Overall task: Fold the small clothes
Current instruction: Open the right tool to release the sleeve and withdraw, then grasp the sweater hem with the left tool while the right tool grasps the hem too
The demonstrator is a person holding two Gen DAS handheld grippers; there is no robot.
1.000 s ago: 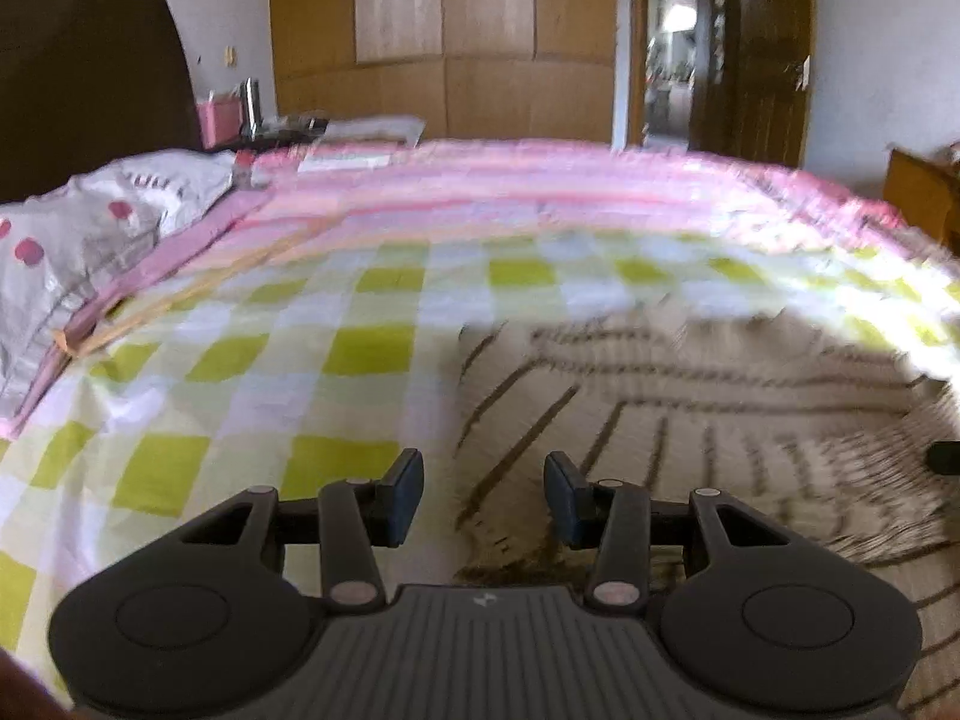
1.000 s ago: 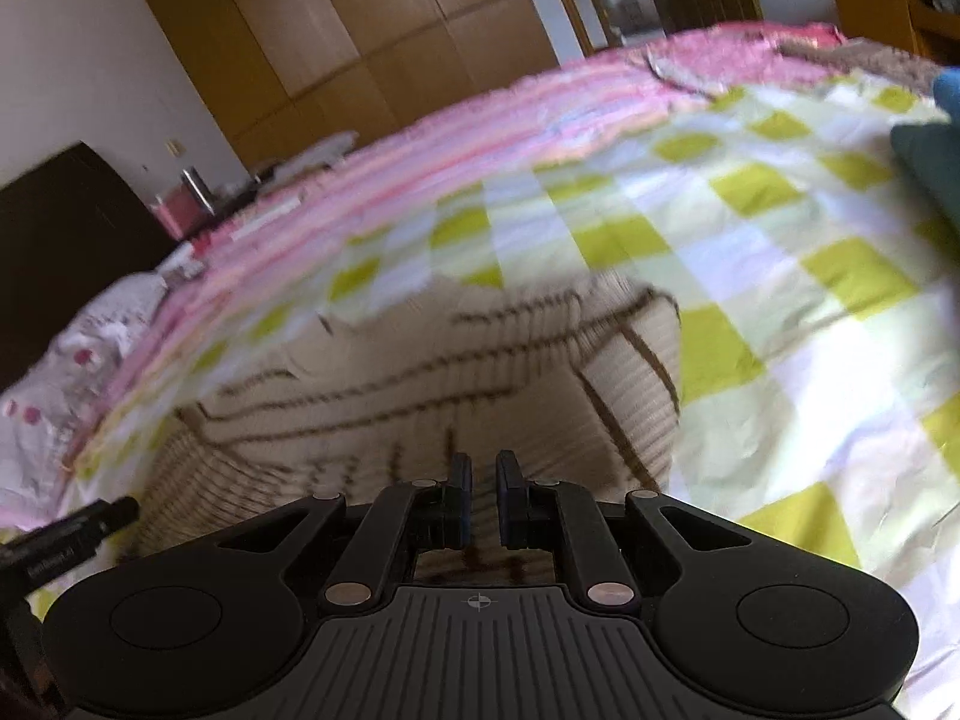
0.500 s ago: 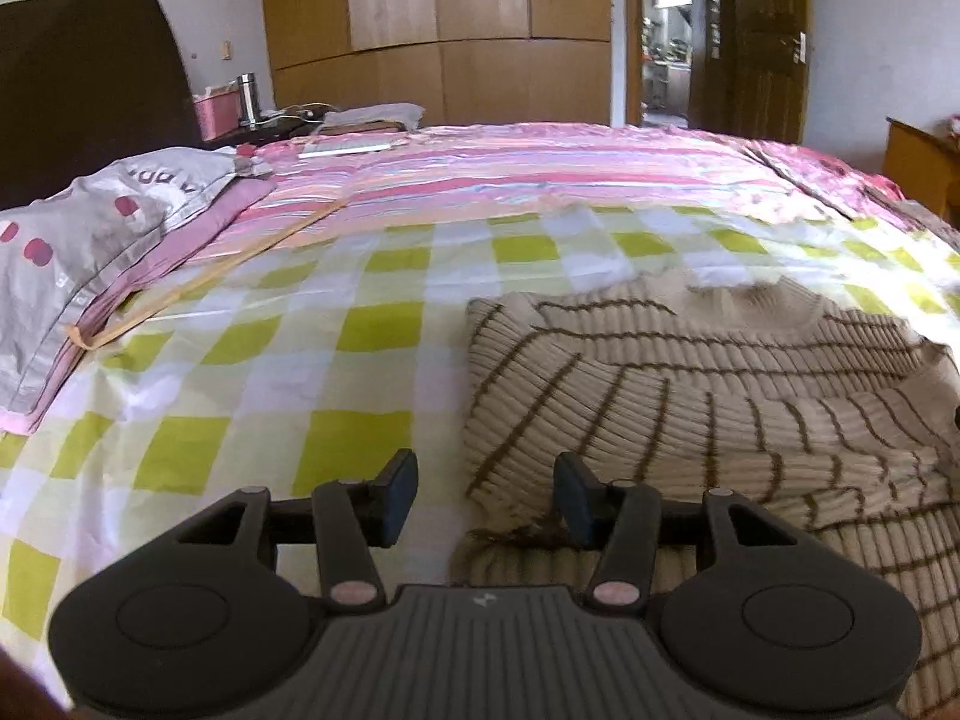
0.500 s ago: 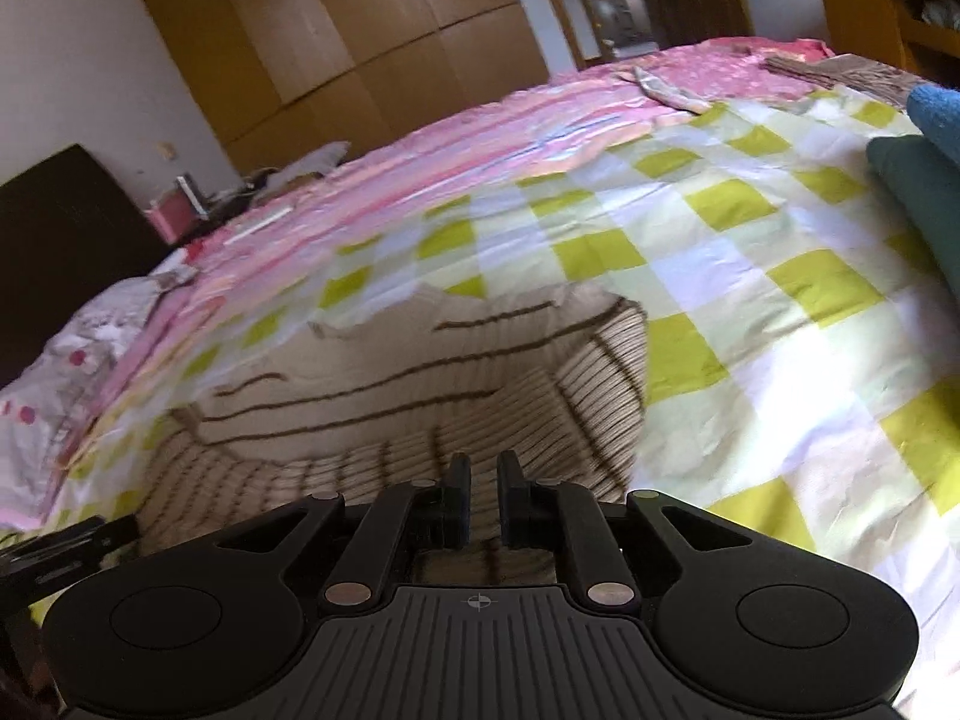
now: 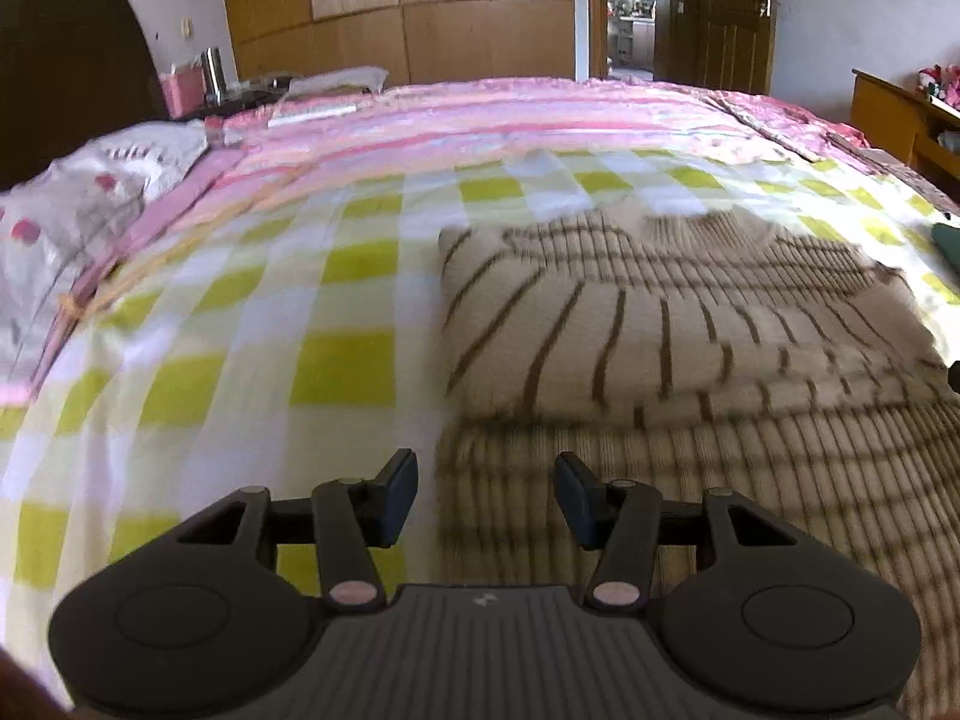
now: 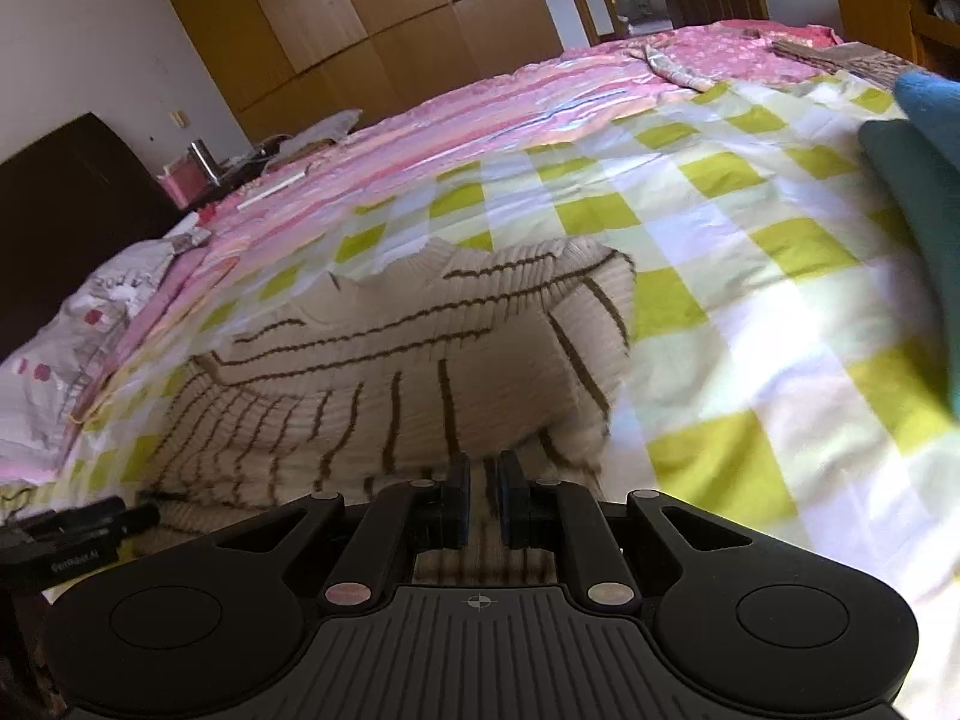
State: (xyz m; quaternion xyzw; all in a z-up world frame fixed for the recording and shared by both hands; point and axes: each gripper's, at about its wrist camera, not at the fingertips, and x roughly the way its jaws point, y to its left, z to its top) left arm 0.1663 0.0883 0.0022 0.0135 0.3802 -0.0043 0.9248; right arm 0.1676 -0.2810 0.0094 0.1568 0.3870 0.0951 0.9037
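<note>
A beige ribbed sweater [image 5: 660, 330] with thin brown stripes lies on the green-and-white checked sheet [image 5: 336, 372], its sleeves folded across the chest. My left gripper [image 5: 486, 492] hovers open over the sweater's near left edge, with nothing between its fingers. In the right wrist view the sweater [image 6: 420, 372] fills the middle. My right gripper [image 6: 483, 498] hangs over its near right part, jaws drawn together to a narrow slit. I see no cloth pinched in that slit. A dark part of the left gripper [image 6: 78, 531] shows at the lower left.
Teal folded clothes [image 6: 918, 192] lie on the bed to the right of the sweater. A grey spotted pillow [image 5: 90, 198] and a dark headboard [image 5: 72, 72] are on the left. Beyond the pink striped cover [image 5: 510, 126] stand a wooden wardrobe [image 5: 420, 6] and a side cabinet [image 5: 894, 114].
Both grippers have drawn back toward the sweater's near end, so more of its lower body shows under them. The left jaws stand slightly wider than a second ago.
</note>
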